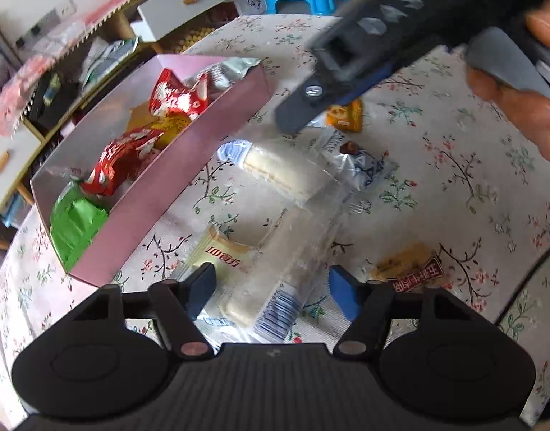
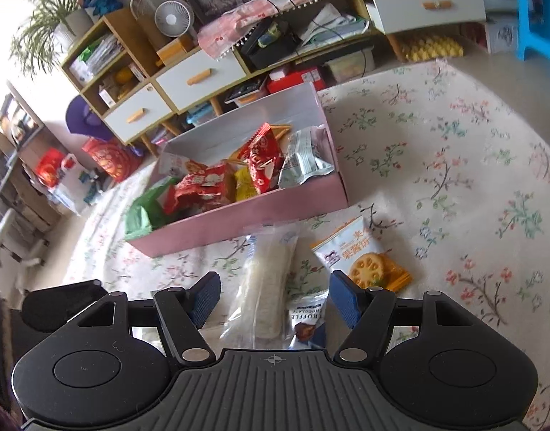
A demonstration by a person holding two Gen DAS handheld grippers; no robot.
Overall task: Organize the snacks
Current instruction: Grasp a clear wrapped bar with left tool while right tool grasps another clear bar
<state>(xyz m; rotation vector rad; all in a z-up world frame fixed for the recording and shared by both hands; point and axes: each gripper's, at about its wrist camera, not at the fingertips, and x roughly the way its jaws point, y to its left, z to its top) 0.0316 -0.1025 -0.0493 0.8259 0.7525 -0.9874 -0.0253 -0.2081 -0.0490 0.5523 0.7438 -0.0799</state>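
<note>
A: How does the left tool (image 1: pixel 273 289) stand?

B: Its blue pads are spread wide with nothing between them touching either one. Under the gap lies a long clear-wrapped wafer bar (image 1: pixel 275 273) on the flowered desk (image 1: pixel 454 186), barcode end nearest the camera.

A: And the right tool (image 2: pixel 273 296)?

B: The same: spread wide, gripping nothing. It hangs over another clear-wrapped wafer bar (image 2: pixel 266 283) that lies just in front of the pink box (image 2: pixel 239 226). In the left view this tool reaches in from the upper right, held by a hand (image 1: pixel 519 104).

A: Any writing on the packets?

B: A silver-and-blue packet (image 2: pixel 307 323) beside that bar reads "TRUFFLE", seen upside down, with a second word above it that looks like "CHOCOLATE". A white-and-orange biscuit packet (image 2: pixel 361 258) carries Chinese characters, among them 果酱, over a picture of round lattice biscuits. In the left view a cream packet (image 1: pixel 223 256) has red Chinese characters, too blurred to read surely, and a tan-and-dark-red packet (image 1: pixel 411 269) has Chinese print as well.

A: Where do the sorted snacks sit?

B: Inside the pink box: two red packets (image 2: pixel 203 186) with white print, a green packet (image 2: pixel 145 215) at one end, a yellow one (image 2: pixel 244 181), and a silver packet (image 2: pixel 305 158) at the other end. The box rests on the desk, left of the loose packets.
</note>
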